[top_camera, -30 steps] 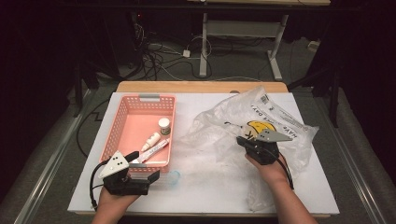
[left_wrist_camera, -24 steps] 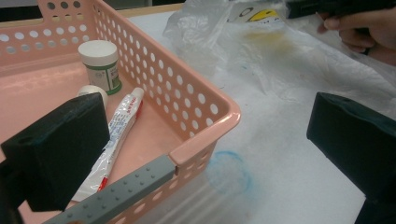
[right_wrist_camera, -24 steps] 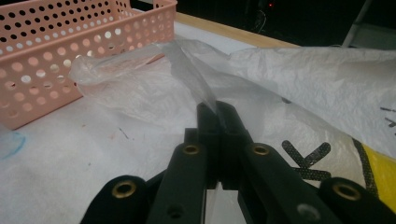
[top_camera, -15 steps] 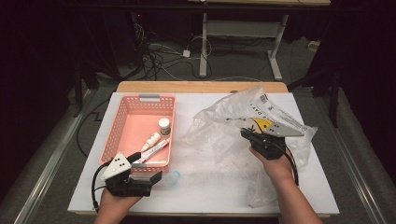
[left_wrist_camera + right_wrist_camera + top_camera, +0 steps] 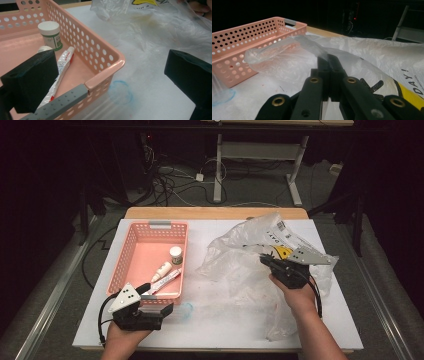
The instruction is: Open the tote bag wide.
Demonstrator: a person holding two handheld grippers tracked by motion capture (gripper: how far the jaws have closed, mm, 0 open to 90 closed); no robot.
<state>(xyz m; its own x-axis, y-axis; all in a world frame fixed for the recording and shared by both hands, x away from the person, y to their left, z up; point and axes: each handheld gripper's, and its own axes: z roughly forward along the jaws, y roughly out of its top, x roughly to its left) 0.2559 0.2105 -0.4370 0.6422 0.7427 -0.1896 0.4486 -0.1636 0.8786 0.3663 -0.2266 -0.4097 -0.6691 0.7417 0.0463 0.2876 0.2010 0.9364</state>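
A clear plastic bag (image 5: 250,252) with yellow and black print lies crumpled on the right half of the white table (image 5: 215,335). My right gripper (image 5: 265,261) is shut on a fold of the bag (image 5: 294,50), and the film is pinched between the closed jaws of the right gripper (image 5: 328,59). A pink perforated basket (image 5: 131,251) stands at the left. My left gripper (image 5: 156,299) is open at the near right corner of the basket (image 5: 105,72); in the left gripper view its jaws straddle that corner, with the left gripper (image 5: 110,80) holding nothing.
In the basket lie a small white-lidded jar (image 5: 51,33), a toothpaste tube (image 5: 61,68) and a white bottle (image 5: 162,269). A clear cup with a blue rim (image 5: 184,310) lies on the table just right of the basket's near corner. Cables and table legs show on the floor beyond.
My right gripper has moved slightly right and up with the bag, bunching and lifting the film. The left gripper has edged a little toward the basket's near corner.
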